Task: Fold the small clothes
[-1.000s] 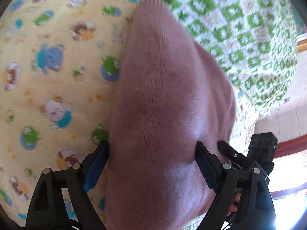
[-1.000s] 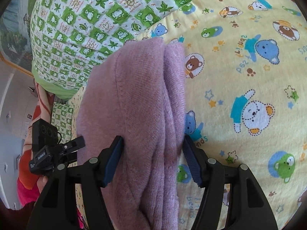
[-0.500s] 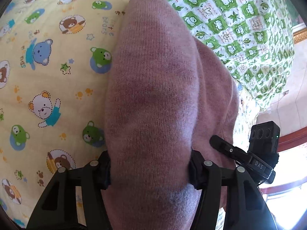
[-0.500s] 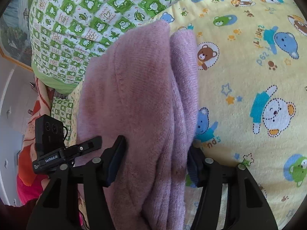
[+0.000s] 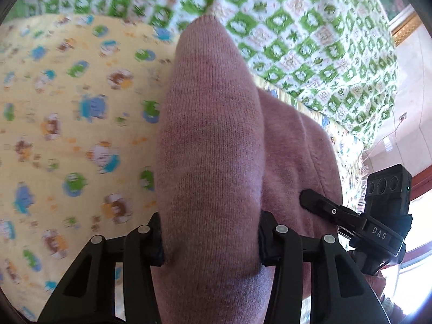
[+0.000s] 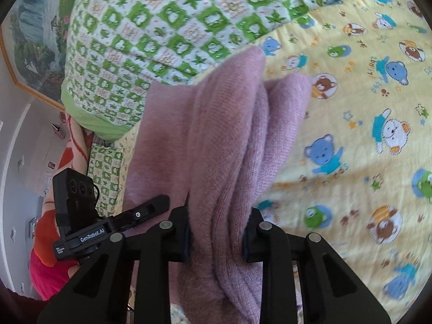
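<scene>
Gripping a pink knit [image 5: 210, 145], the left gripper [image 5: 210, 239] is pressing its jaws into the bunched fabric from both sides; the jaws have just been closing, with the knit between them. The cloth is bulging forward past the fingers [image 5: 154, 240] in a long rounded fold, its far end reaching toward a green quilt [image 5: 310, 40]. A second layer of the knit [image 5: 297, 151] is spreading off to the right of that fold.

In the right wrist view, the right gripper [image 6: 217, 236] is likewise clamping the knit [image 6: 224, 135], and its jaws have just been closing too, squeezing several stacked folds narrow between the pads. The folds are running forward and ending in two blunt ends near the quilt [image 6: 162, 27].

A yellow sheet [image 5: 67, 121] printed with bears and frogs is lying under and beside the garment; it is filling the right side of the right wrist view [image 6: 364, 135]. Much of it is looking blurred in the left view.

Each camera is catching the other gripper: the right one [image 5: 324, 205] showing at the knit's right edge, the left one [image 6: 151, 208] at its left edge.

A framed picture [image 6: 35, 40] is hanging on the wall beyond the quilt.
</scene>
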Demonstrator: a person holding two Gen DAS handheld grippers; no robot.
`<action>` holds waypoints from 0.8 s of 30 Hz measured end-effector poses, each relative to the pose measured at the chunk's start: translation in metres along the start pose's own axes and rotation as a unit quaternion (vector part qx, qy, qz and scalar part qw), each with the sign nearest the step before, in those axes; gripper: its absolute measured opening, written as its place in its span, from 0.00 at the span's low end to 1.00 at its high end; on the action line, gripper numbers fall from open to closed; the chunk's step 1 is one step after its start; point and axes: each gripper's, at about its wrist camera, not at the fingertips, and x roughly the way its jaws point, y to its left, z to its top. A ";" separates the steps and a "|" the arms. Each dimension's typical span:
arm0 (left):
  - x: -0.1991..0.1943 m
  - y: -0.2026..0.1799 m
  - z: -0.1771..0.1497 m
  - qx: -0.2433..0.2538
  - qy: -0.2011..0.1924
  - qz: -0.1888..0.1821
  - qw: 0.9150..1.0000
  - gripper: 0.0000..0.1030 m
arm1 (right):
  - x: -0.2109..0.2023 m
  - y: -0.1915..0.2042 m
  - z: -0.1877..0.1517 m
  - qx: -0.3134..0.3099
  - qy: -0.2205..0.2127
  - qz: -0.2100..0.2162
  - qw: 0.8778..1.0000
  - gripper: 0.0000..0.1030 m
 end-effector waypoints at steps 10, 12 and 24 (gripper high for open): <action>-0.116 0.082 -0.023 -0.022 -0.052 0.053 0.997 0.46 | 0.040 0.095 -0.038 -0.061 0.025 0.031 0.997 0.27; -0.138 0.107 -0.030 -0.030 -0.059 0.062 0.996 0.46 | 0.057 0.118 -0.047 -0.072 0.035 0.040 0.996 0.27; -0.215 0.221 -0.063 -0.089 -0.083 0.089 0.989 0.46 | 0.147 0.220 -0.100 -0.113 0.088 0.065 0.988 0.27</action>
